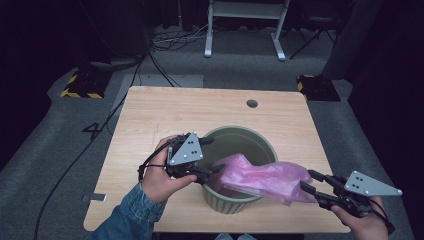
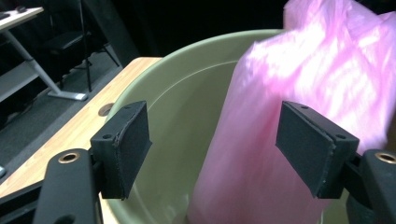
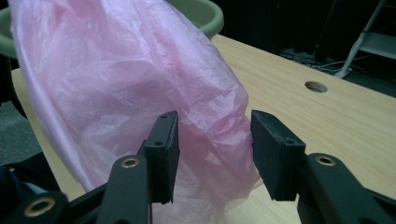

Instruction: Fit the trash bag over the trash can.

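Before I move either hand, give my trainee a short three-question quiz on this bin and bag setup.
1. True or false: the pink bag lies wholly inside the green bin.
2. Which gripper has its jaws on either side of the bin's rim: left or right?
3. What is cut into the table beyond the bin?

Key:
1. False: it hangs over the rim toward the right gripper.
2. Left.
3. A small round hole.

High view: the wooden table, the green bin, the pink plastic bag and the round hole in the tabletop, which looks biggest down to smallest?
1. Wooden table
2. Green bin
3. Pink plastic bag, partly crumpled, so its true size is unsure
4. Round hole
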Demonstrator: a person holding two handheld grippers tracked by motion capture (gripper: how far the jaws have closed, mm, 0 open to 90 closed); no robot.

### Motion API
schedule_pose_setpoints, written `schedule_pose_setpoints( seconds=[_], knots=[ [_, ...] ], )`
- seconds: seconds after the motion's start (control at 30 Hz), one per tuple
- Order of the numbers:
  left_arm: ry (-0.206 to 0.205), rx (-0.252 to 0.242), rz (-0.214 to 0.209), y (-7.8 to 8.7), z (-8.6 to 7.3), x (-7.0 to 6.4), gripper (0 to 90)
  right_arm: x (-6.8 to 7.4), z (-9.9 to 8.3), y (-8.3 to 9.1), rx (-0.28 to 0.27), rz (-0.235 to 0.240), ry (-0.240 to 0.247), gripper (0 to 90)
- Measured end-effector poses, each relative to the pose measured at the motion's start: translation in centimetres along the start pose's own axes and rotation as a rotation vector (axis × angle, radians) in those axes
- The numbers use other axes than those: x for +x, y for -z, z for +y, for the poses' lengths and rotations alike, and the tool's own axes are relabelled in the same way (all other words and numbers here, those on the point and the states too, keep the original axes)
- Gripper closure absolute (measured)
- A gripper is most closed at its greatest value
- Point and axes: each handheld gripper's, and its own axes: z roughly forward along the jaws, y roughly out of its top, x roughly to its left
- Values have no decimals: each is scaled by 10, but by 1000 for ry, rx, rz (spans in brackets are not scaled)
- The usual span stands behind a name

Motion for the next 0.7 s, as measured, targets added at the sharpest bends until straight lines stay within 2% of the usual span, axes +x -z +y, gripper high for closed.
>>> schedule_pose_setpoints(
  seconds=[0.23,0.4,0.53,0.7],
  knots=[
    [-15,-21,-19,0,7,-7,258,2,24,-16,-15,-4,20,522],
    [-26,-29,-31,0,11,-11,258,8,43,-31,-10,-11,57,518],
    [-41,-43,-28,3,14,-16,256,10,52,-38,-2,-24,72,517],
    [-71,-68,-49,9,22,-27,251,14,58,-42,-4,-31,84,518]
  ],
)
